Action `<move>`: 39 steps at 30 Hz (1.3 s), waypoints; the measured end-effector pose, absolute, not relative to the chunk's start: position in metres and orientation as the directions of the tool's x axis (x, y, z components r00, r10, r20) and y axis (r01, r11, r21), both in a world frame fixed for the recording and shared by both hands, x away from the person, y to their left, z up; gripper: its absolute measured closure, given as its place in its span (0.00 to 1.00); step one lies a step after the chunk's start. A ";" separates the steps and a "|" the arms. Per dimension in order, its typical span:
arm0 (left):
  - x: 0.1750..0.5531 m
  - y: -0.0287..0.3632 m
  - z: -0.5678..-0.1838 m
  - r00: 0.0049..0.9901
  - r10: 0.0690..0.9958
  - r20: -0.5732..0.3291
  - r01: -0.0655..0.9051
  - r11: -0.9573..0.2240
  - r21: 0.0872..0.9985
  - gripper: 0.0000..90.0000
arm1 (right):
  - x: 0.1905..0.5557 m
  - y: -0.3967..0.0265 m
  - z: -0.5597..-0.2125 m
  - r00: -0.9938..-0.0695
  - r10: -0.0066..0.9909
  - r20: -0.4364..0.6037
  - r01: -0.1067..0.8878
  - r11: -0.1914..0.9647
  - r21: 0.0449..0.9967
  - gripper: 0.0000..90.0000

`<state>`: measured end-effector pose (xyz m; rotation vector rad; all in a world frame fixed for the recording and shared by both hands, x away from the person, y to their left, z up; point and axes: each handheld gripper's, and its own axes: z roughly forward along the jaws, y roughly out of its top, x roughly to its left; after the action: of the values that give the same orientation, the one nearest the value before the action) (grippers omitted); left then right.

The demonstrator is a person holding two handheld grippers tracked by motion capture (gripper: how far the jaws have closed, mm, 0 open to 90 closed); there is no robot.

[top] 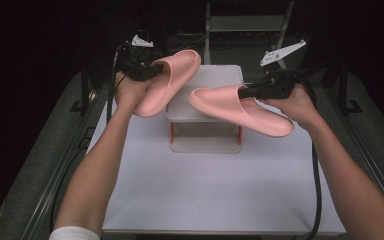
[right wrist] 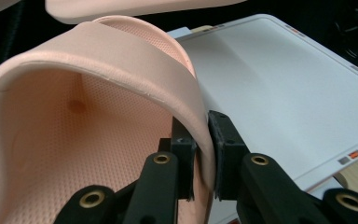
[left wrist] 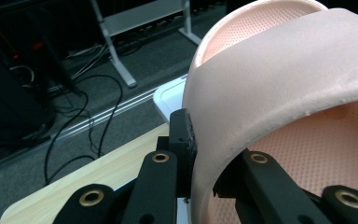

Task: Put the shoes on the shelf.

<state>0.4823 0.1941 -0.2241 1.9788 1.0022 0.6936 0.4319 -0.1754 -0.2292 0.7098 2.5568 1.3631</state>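
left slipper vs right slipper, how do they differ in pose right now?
The left slipper is tilted steeply, toe up and away from the person; the right slipper lies closer to flat, toe toward the middle. The left one hangs beside the white stand; the right one hovers over its front. Shared: both pink, both in the air, each pinched at its strap by a hand-held gripper, left and right.

We see a white table (top: 215,195) spread out below the left tongs (top: 155,70) and the right tongs (top: 245,91). Between and beneath them sits a small white stand (top: 220,75) on orange legs (top: 171,132). Beyond them rises a grey metal frame (top: 245,22). Black cables (left wrist: 91,116) lie on the dark floor ahead of the left tongs.
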 end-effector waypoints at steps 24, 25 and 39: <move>0.501 0.176 -0.240 0.514 0.851 0.107 0.461 -0.379 0.802 0.90 | 0.482 -0.185 -0.240 -0.771 0.629 0.097 0.448 0.428 0.785 0.89; 0.501 0.176 -0.240 0.514 0.851 0.106 0.463 -0.379 0.801 0.90 | 0.484 -0.185 -0.240 -0.766 0.635 0.100 0.453 0.423 0.784 0.90; 0.506 0.179 -0.243 0.508 0.854 0.109 0.478 -0.385 0.789 0.90 | 0.508 -0.189 -0.240 -0.667 0.740 0.088 0.521 0.378 0.765 0.90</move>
<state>0.5056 0.1789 -0.2432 2.0369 1.0869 0.6733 0.5082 -0.1888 -0.2400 1.1145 2.3717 1.1690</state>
